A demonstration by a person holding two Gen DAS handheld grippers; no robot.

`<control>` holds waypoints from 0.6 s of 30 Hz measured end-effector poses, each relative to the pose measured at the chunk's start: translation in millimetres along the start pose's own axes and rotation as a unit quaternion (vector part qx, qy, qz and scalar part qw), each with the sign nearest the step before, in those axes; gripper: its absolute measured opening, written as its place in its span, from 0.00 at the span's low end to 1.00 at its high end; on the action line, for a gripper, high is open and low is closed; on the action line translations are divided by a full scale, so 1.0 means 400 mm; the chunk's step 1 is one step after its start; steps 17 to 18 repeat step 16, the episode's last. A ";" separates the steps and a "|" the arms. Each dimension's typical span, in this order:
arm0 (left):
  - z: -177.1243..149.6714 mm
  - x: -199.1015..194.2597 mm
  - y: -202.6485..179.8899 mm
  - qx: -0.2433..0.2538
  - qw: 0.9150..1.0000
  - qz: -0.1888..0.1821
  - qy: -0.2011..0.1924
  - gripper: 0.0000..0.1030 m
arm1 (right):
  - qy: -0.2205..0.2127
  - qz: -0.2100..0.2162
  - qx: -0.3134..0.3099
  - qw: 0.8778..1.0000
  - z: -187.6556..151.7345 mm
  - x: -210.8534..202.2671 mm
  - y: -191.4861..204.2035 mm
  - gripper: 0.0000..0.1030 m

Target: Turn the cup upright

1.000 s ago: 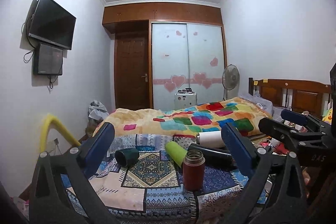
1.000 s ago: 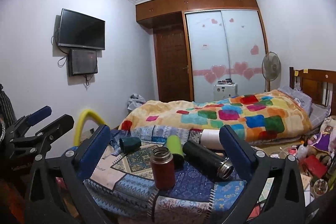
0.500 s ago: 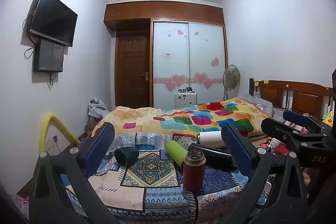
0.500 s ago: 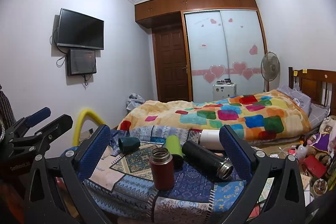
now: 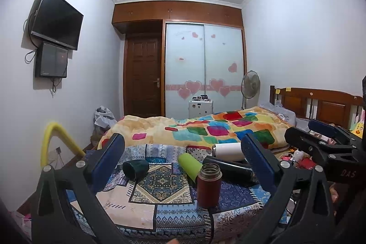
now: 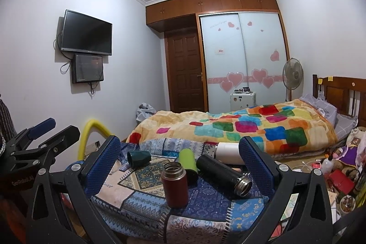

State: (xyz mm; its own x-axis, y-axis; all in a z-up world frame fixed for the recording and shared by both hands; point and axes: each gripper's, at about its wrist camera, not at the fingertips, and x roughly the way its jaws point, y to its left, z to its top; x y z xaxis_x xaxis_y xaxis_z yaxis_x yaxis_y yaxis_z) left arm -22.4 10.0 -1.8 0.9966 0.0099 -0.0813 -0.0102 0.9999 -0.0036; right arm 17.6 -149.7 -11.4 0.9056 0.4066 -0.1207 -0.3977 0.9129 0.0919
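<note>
A red-brown flask [image 5: 208, 184] stands upright and uncapped on the patterned cloth [image 5: 160, 196]; it also shows in the right wrist view [image 6: 175, 184]. A dark green cup [image 5: 135, 169] [image 6: 138, 158], a lime green cup [image 5: 188, 165] [image 6: 188, 161], a black flask [image 5: 228, 172] [image 6: 223, 173] and a white flask [image 5: 227, 152] [image 6: 227, 152] lie on their sides behind it. My left gripper [image 5: 183, 159] is open and empty, held back from the table. My right gripper [image 6: 179, 159] is open and empty too.
A bed with a colourful quilt [image 5: 205, 129] lies behind the table. A yellow foam tube [image 5: 57, 141] arches at the left. Clutter covers the floor at the right [image 6: 338, 173]. A fan [image 6: 292, 74] stands by the wardrobe.
Both views have shifted slightly, with the table objects sitting a little lower and nearer. Nothing on the table has moved. Both grippers stay open.
</note>
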 end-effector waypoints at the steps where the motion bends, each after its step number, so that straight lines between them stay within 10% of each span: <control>1: 0.000 0.001 -0.001 -0.001 1.000 -0.002 0.001 1.00 | 0.000 0.000 0.000 1.000 0.000 0.000 0.000 1.00; 18: -0.005 0.012 -0.013 -0.001 1.000 -0.009 0.009 1.00 | 0.000 0.000 0.001 1.000 0.002 -0.003 -0.005 1.00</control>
